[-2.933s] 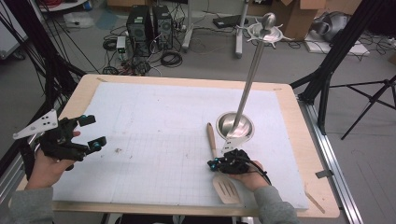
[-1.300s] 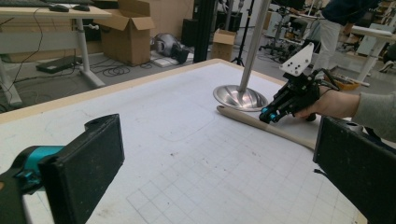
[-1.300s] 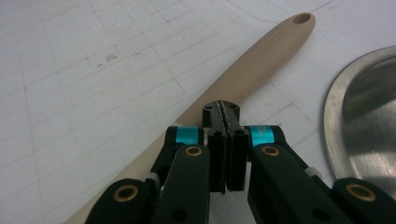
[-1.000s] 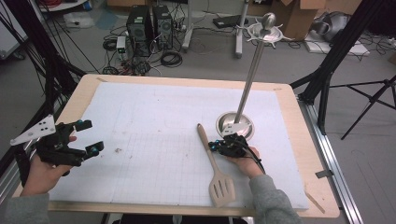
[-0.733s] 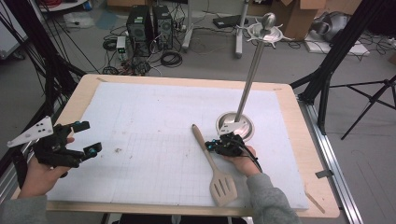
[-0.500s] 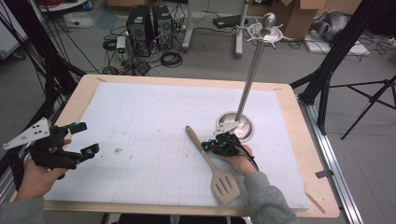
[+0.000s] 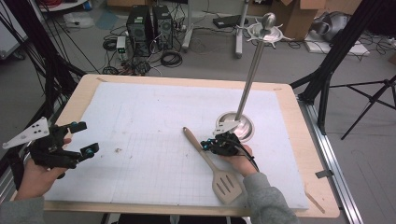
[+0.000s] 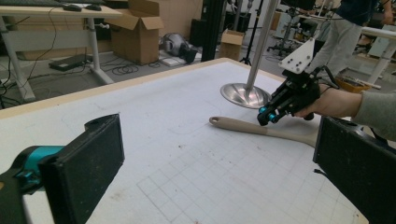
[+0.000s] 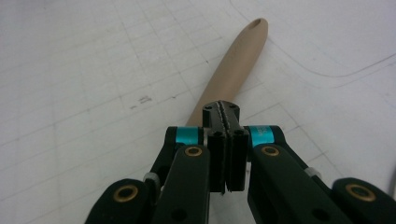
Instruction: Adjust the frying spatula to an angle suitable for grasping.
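- One wooden spatula (image 7: 211, 164) and one metal stand (image 7: 243, 114) on the desk (image 7: 308, 154).
- Spatula lies flat on the white mat (image 7: 154, 121), right of centre. Long axis diagonal: slotted blade at near edge, handle tip toward far left.
- Right claw (image 7: 208, 145): jaws pressed together, empty, directly over the handle.
- Left claw (image 7: 84, 138): wide apart, empty, near left edge.
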`<state>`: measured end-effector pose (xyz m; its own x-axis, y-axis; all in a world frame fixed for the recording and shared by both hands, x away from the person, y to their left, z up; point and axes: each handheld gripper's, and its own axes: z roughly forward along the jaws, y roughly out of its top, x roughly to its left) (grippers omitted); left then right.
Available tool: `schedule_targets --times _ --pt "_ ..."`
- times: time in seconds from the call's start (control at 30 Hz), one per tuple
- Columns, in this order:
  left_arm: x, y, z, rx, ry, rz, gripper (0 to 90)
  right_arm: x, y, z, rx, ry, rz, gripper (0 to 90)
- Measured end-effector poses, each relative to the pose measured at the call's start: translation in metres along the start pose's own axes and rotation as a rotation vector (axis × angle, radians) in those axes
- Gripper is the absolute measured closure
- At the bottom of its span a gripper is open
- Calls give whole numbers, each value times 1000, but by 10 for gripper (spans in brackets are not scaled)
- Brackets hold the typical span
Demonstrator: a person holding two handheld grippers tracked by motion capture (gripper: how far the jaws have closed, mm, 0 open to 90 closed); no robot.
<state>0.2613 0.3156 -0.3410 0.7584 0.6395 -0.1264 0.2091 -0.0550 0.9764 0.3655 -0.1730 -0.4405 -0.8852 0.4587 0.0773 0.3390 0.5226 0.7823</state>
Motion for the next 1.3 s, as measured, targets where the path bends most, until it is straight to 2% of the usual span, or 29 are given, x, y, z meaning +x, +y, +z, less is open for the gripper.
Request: schedule_targets --times 0.1,0.17,0.2,0.23,0.27,0.37,0.67,0.8,0.9,1.3 --pt "1 1 5 2 -12 0 23 5 1 -8 -7 16 -4 900" --pt "1 2 9 4 -20 1 23 13 1 -12 9 48 -18 900" --pt "1 2 11 4 -26 4 23 13 1 -12 9 48 -18 900" --pt "1 2 13 6 -29 3 23 20 -1 -12 17 72 -42 900" --pt "1 3 15 8 -33 5 23 20 -1 -12 17 72 -42 900" --pt "1 4 20 10 -42 7 23 29 -6 -11 66 88 -73 900" --pt "3 4 29 18 -57 7 23 34 -15 -20 104 121 -104 900" --pt "3 4 29 15 -57 4 23 36 -16 -19 128 139 -138 900" --pt "3 4 30 19 -60 5 23 37 -16 -20 136 134 -149 900" --pt "4 2 31 25 -61 -2 23 33 -18 -26 163 138 -135 900"
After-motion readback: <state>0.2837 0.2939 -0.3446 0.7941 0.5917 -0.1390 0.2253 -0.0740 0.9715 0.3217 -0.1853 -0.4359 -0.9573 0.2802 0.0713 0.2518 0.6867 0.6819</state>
